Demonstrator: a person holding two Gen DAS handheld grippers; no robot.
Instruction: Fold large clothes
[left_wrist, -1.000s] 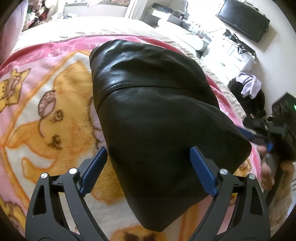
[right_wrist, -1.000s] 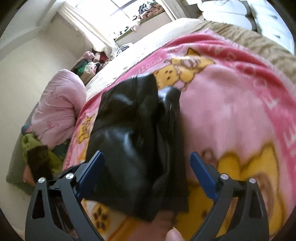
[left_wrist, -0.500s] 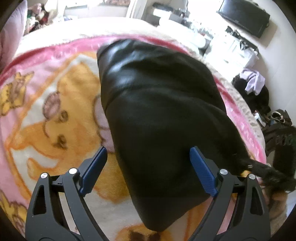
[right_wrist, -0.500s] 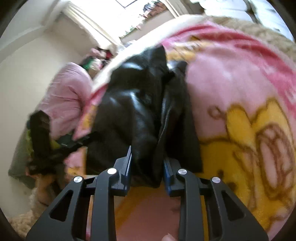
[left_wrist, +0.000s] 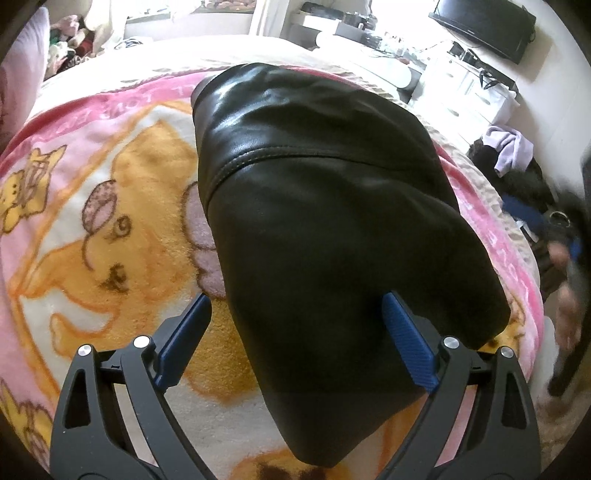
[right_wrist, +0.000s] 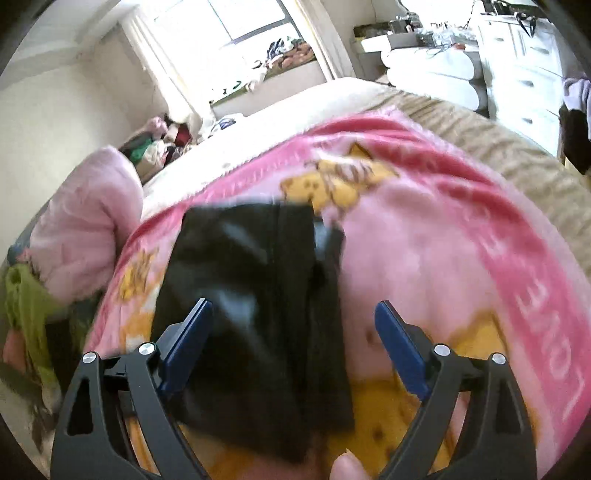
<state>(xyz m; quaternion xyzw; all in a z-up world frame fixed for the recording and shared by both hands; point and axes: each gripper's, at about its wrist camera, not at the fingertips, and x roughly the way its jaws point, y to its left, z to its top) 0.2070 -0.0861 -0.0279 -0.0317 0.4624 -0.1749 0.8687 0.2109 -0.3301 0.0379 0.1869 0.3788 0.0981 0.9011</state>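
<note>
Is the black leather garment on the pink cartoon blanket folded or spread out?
Folded. The black leather garment lies as a compact bundle on the pink cartoon blanket; the right wrist view shows stacked layers. Neither tongs grip it.

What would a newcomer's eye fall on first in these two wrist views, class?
First, the black leather garment, folded into a glossy bundle lying in the middle of the pink cartoon blanket on the bed. Next, the blue-padded left gripper and right gripper, each wide open and hanging over the bundle's near end, gripping nothing.
</note>
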